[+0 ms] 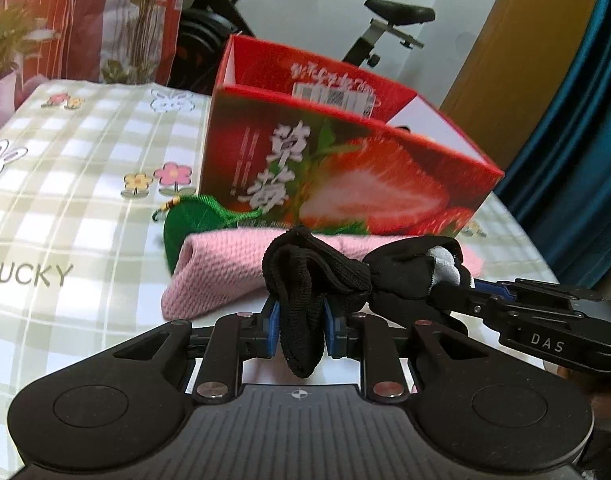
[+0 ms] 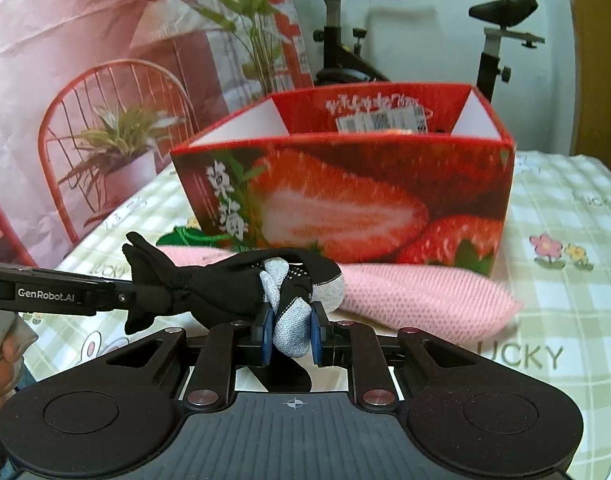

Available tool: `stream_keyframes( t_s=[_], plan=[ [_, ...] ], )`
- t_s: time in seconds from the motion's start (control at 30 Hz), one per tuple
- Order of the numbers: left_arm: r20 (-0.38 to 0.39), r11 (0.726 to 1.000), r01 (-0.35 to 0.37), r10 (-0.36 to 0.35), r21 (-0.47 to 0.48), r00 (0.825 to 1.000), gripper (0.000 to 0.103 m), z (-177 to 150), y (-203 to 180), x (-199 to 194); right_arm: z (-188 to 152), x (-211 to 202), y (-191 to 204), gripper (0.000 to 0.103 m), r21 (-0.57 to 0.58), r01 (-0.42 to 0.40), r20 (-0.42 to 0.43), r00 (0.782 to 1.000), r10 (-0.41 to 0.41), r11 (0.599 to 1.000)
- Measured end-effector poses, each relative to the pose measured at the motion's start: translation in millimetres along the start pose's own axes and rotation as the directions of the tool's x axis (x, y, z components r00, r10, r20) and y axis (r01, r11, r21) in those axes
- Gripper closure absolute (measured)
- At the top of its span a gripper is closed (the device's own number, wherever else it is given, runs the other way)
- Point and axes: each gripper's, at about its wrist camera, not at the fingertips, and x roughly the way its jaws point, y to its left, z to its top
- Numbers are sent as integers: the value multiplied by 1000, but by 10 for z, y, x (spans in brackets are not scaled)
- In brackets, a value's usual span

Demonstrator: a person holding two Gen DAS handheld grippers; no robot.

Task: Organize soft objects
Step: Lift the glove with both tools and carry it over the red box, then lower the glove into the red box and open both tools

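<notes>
A pair of black socks with grey toes [image 1: 345, 276] hangs between my two grippers above the table. My left gripper [image 1: 303, 322] is shut on the black cuff end. My right gripper [image 2: 291, 330] is shut on the grey toe end [image 2: 291, 322]; the right gripper also shows in the left wrist view [image 1: 457, 292]. A folded pink knit cloth [image 1: 225, 268] lies on the table just behind the socks, also in the right wrist view [image 2: 417, 300]. A green knit item [image 1: 189, 220] lies behind it. A red strawberry box [image 1: 345, 168], open on top, stands behind these [image 2: 345, 200].
The table has a green-and-white checked cloth [image 1: 65, 200] with flowers and "LUCKY" print. An exercise bike [image 2: 501, 40] stands beyond the table. A printed red backdrop [image 2: 85, 100] hangs at the left. A blue curtain [image 1: 577, 120] hangs at the right.
</notes>
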Motion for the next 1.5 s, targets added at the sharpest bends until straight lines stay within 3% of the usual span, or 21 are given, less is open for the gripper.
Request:
stream_keyframes(
  t_s=[0.27,0.67,0.9,1.3,1.4,1.5],
  plan=[
    [59,1000,17,-17,3,998,80,235,-67,-134,232,-100,30,86,-28,3,70,998,-1,1000],
    [144,999,15,-21,40,989,79,891,-185,-87,922,-49,-34,86,-45,25,169,986,-17,999],
    [123,1000,13,-14,13,992,79,1254,-121,225,1268,236,-181,86,-46,57,171,984,-49,997],
    [76,1000,-15,14,19,997,79,1642,-98,795,1518,827,-576,85,18,138,120,983,-139,990],
    [86,1000,-30,30,0,996,72,1746,-50,902,1585,999,-631,80,28,169,98,980,-171,985],
    [95,998,-60,59,-1,994,50,1814,-15,964,1620,1113,-618,75,14,204,84,975,-205,979]
  ],
)
